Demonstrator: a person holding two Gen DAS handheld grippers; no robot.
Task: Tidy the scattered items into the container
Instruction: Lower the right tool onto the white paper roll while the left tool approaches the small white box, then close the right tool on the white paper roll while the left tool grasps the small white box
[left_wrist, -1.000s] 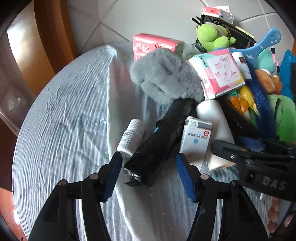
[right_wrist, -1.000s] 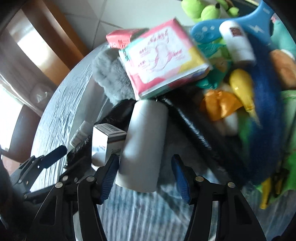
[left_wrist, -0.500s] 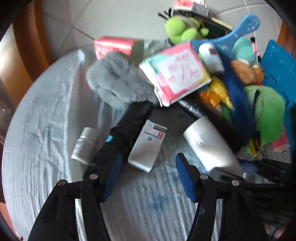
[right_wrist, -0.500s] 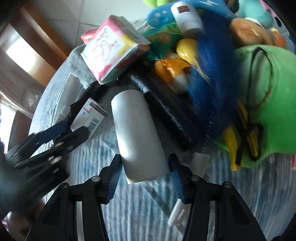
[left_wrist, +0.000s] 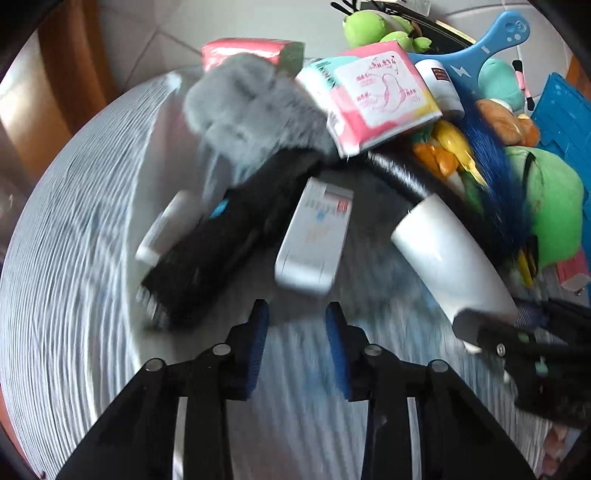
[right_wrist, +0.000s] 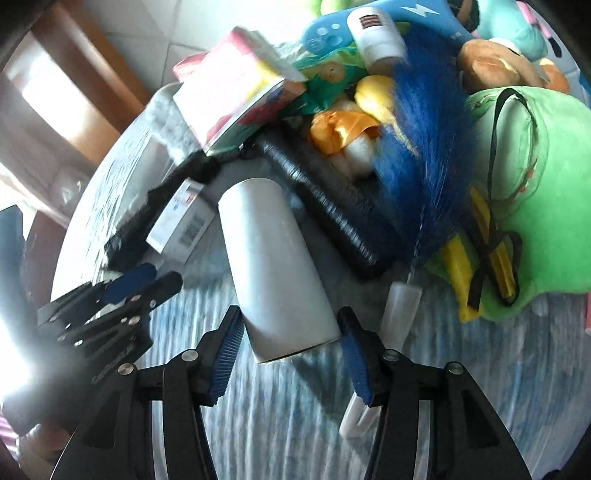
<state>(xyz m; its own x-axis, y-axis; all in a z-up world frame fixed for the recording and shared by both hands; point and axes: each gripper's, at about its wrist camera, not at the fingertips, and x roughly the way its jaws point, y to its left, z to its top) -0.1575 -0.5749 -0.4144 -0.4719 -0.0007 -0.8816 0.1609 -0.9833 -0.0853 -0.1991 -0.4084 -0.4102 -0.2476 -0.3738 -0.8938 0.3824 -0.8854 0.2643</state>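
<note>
A white cylinder (right_wrist: 275, 266) lies on the cloth-covered round table (left_wrist: 74, 258). My right gripper (right_wrist: 291, 343) is open, its pads on either side of the cylinder's near end, not clamped. The cylinder also shows in the left wrist view (left_wrist: 447, 258). My left gripper (left_wrist: 297, 328) is half closed and empty, just short of a white medicine box (left_wrist: 314, 236). A black folded umbrella (left_wrist: 229, 236) and a small white bottle (left_wrist: 162, 229) lie left of the box. The blue container (left_wrist: 565, 118) is at the far right.
A pile lies beyond: grey fluffy slipper (left_wrist: 243, 110), pink pad packet (left_wrist: 373, 96), pink tissue pack (left_wrist: 251, 50), blue feather duster (right_wrist: 417, 147), green plush (right_wrist: 546, 192), black roll (right_wrist: 325, 206), blue paddle (left_wrist: 487, 40). Wooden furniture stands left.
My left gripper has narrowed from wide open to half closed and shifted toward the medicine box. My right gripper has stayed around the white cylinder's end.
</note>
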